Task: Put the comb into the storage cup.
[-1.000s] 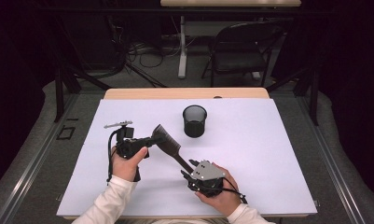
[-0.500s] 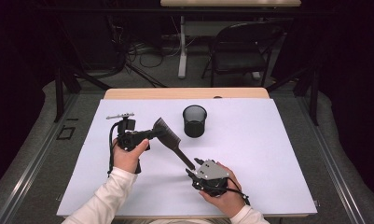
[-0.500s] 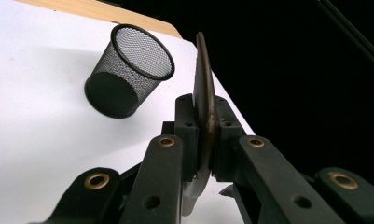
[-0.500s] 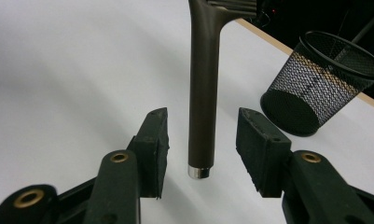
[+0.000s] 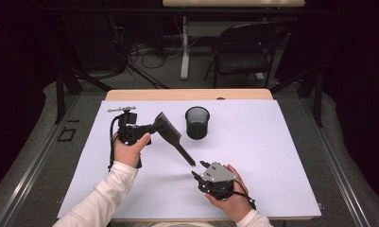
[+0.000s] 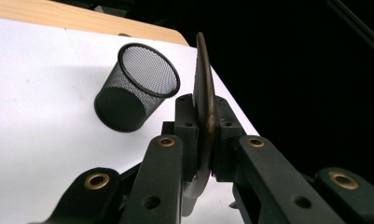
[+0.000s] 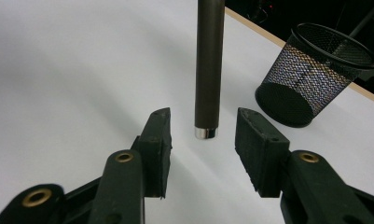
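Note:
A dark hairbrush (image 5: 167, 128) hangs above the white table cover, tilted, its handle (image 5: 185, 153) slanting down to the right. My left gripper (image 5: 151, 127) is shut on the brush head, which stands edge-on between its pads (image 6: 204, 109). The handle's silver-capped end (image 7: 206, 132) hangs between the tips of my right gripper (image 7: 203, 121), whose jaws stand apart and clear of it on both sides. Seen from above, the right gripper (image 5: 199, 170) sits near the table's front, just past the handle's end. A black mesh cup (image 5: 197, 122) stands upright right of the brush head.
The white cover (image 5: 272, 151) spreads bare to the right, with a wooden table edge (image 5: 187, 94) at the back. A black chair (image 5: 244, 52) and cables lie beyond the table. The mesh cup (image 7: 315, 74) stands close behind the handle.
My left hand has lifted and carried the brush toward the back of the table, so the handle's end has drawn back to the right gripper's fingertips. The right hand has hardly moved.

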Demonstrator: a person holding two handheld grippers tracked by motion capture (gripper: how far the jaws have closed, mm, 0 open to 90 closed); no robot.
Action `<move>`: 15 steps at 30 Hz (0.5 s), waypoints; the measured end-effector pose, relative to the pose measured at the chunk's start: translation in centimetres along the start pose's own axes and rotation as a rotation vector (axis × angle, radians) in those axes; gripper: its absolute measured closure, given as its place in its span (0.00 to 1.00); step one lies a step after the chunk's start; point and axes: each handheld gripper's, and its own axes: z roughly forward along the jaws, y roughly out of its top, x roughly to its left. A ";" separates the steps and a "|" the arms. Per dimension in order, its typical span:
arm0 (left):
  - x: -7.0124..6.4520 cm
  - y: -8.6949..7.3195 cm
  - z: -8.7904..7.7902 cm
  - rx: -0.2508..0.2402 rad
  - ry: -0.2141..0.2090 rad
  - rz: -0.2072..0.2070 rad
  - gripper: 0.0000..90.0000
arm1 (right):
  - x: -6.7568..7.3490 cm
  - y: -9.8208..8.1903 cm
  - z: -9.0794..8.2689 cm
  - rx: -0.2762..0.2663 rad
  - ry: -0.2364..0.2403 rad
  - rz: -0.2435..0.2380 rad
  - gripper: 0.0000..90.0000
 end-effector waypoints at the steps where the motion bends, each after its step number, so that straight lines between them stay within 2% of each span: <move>1: -0.1 0.2 0.0 0.002 0.001 0.005 0.93 | 0.0 0.0 0.0 0.000 0.001 0.000 0.61; 6: -0.5 0.9 -0.1 0.003 0.008 0.024 0.93 | -0.3 -0.3 0.0 0.017 0.011 0.009 0.60; 8: -0.7 1.1 -0.1 0.001 0.009 0.019 0.93 | -0.3 -0.4 -0.1 0.026 0.019 0.012 0.58; 15: -1.0 1.8 -0.1 -0.012 0.019 0.019 0.93 | -0.7 -0.5 -0.4 0.013 0.015 0.038 0.53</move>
